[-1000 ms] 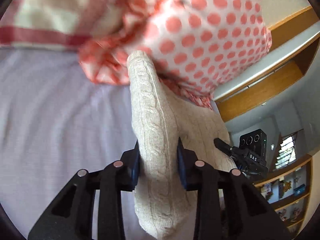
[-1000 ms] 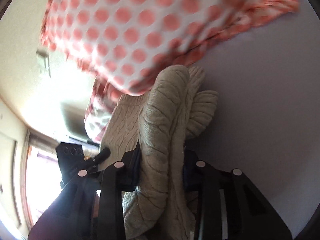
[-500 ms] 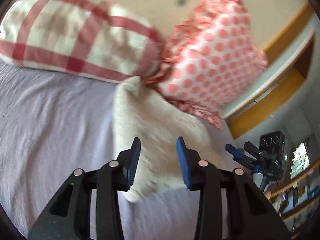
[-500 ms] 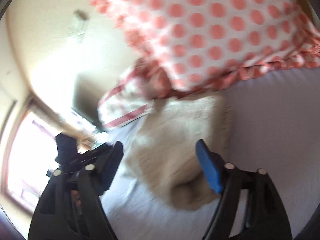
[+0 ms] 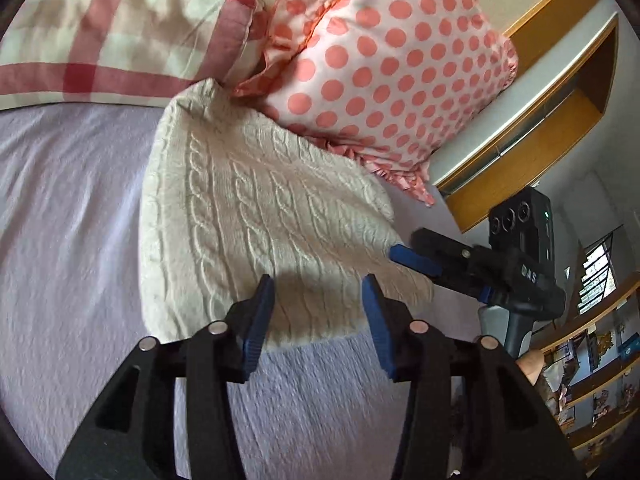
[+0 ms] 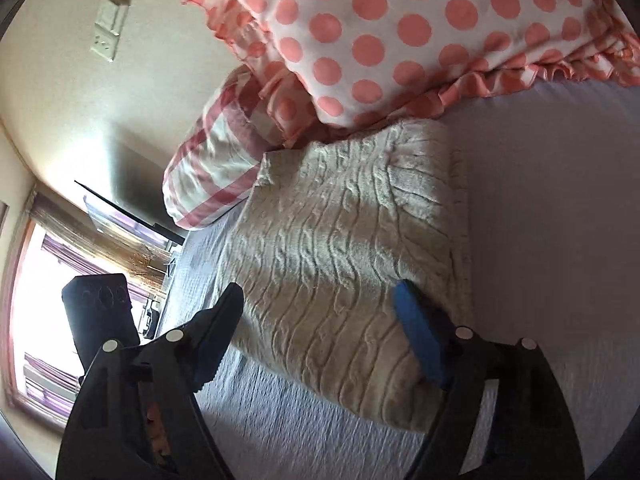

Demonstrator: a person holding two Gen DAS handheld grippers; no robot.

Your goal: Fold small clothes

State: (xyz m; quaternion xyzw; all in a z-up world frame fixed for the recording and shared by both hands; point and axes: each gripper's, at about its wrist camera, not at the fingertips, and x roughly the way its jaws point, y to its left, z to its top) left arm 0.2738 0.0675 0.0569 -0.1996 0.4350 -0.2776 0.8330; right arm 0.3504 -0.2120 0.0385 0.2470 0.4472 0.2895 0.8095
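A cream cable-knit sweater (image 5: 256, 216) lies folded on the lilac bed sheet (image 5: 68, 240), its far end against the pillows. It also shows in the right wrist view (image 6: 340, 248). My left gripper (image 5: 318, 300) is open and empty, just above the sweater's near edge. My right gripper (image 6: 320, 312) is open wide and empty over the sweater's near part; it also shows in the left wrist view (image 5: 416, 260) at the sweater's right edge.
A red-checked pillow (image 5: 112, 28) and a pink polka-dot pillow (image 5: 384, 64) lie at the head of the bed. A wooden shelf unit (image 5: 532, 120) stands to the right. A window (image 6: 36, 300) is on the left in the right wrist view.
Both grippers were shut on the sweater a second ago. They have let go, opened and drawn back, and the sweater now lies flat on the sheet.
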